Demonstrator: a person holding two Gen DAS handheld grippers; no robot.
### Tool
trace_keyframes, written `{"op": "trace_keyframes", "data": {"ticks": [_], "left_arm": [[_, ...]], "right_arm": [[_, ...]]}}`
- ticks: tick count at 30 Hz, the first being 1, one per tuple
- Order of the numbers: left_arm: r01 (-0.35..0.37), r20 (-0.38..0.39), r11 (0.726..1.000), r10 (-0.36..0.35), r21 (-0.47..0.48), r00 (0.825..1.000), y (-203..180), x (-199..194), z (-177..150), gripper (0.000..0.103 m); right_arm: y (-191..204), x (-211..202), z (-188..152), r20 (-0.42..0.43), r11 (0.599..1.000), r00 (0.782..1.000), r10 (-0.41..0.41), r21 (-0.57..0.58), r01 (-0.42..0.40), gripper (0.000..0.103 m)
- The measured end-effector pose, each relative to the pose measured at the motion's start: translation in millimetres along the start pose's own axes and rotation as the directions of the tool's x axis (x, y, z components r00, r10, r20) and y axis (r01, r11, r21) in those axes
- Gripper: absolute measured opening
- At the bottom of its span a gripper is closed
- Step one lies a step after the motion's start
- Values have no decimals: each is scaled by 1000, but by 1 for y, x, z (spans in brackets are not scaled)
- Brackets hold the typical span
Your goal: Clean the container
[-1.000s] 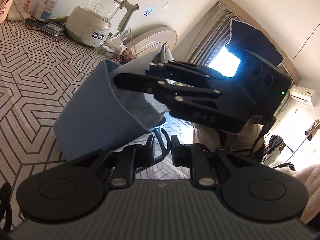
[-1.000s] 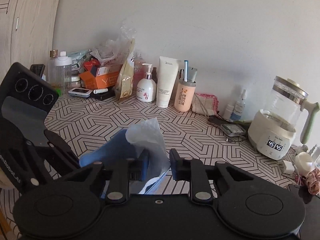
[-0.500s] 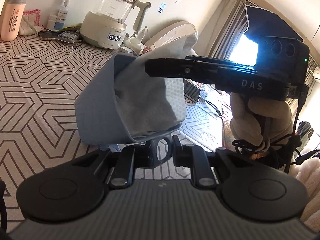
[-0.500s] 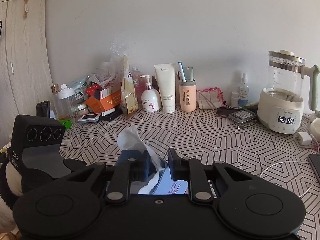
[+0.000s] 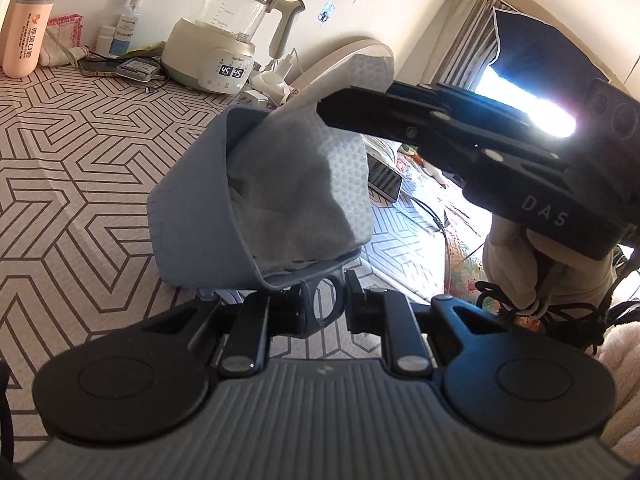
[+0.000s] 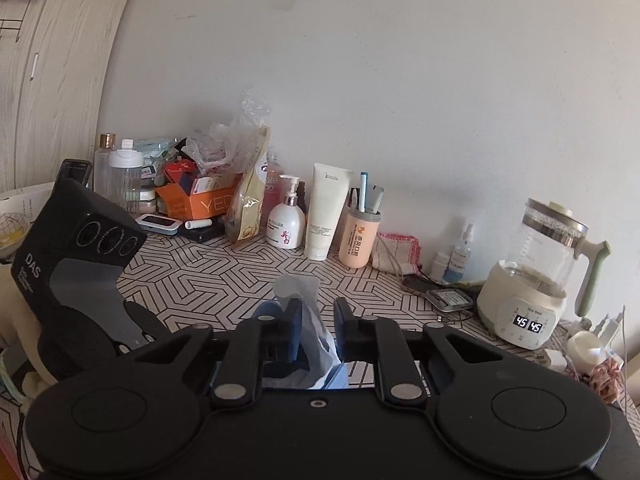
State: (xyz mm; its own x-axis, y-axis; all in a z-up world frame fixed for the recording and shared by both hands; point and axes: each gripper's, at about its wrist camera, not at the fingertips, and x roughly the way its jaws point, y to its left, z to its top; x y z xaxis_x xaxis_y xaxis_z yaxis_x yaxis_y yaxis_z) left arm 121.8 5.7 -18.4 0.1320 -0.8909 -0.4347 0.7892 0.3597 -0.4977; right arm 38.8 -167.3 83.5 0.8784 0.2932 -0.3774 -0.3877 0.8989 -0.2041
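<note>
Since a second ago the right gripper (image 5: 324, 114) has risen out of the container (image 5: 192, 204) and drawn the cloth (image 5: 304, 184) up with it, so the cloth now stands tall above the rim instead of lying deep inside. From the left wrist view, the right gripper's black fingers (image 5: 360, 112) come in from the right above the container's mouth, its jaws closing with the cloth's upper part between them. In the right wrist view that cloth (image 6: 310, 320) rises as a pale crumpled strip in the gap between the two fingers, touching the left one. The left gripper (image 5: 322, 304) sits just below the container and is clamped on its small ring handle (image 5: 326, 308), holding the container tilted, mouth toward the right gripper, above the patterned table (image 5: 60, 168). The container is a soft grey-blue tub with a fine woven-looking texture, wider at the rim. The cloth is grey-white, dimpled all over, bunched in folds, its lower part inside the tub. Behind stand a kettle (image 5: 236, 36) and a pink cup (image 5: 26, 36) by the wall.
</note>
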Motion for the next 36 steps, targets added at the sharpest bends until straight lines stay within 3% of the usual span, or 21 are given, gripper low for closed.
{"op": "trace_keyframes", "data": {"ticks": [12, 14, 16, 20, 25, 29, 34, 36], "left_arm": [[-1, -1, 1000, 1, -2, 1000, 0, 0, 0, 16], [0, 0, 1000, 0, -6, 1000, 1, -1, 1, 16], [1, 1, 1000, -1, -8, 1000, 1, -1, 1, 16], [0, -3, 1000, 0, -5, 1000, 0, 0, 0, 16], [2, -5, 1000, -2, -9, 1000, 1, 0, 0, 16], [5, -6, 1000, -5, -13, 1000, 2, 0, 1, 16], [3, -6, 1000, -3, -6, 1000, 1, 1, 0, 16], [-6, 7, 1000, 6, -1, 1000, 0, 0, 0, 16]], "right_arm": [[-18, -8, 16, 82, 994, 995, 50, 89, -57, 3], [-20, -9, 16, 62, 992, 995, 77, 91, -83, 7], [-19, -8, 12, 28, 993, 995, 91, 78, -93, 17], [-9, -5, -1, -26, 996, 999, 38, 79, -36, 40], [-3, -19, -7, 13, 997, 999, 39, 62, -40, 43], [9, -28, -11, -9, 998, 999, 41, 49, -40, 51], [27, -17, -14, -25, 993, 997, -76, -91, 73, 51], [29, -9, -15, -21, 987, 996, -81, -143, 77, 49]]}}
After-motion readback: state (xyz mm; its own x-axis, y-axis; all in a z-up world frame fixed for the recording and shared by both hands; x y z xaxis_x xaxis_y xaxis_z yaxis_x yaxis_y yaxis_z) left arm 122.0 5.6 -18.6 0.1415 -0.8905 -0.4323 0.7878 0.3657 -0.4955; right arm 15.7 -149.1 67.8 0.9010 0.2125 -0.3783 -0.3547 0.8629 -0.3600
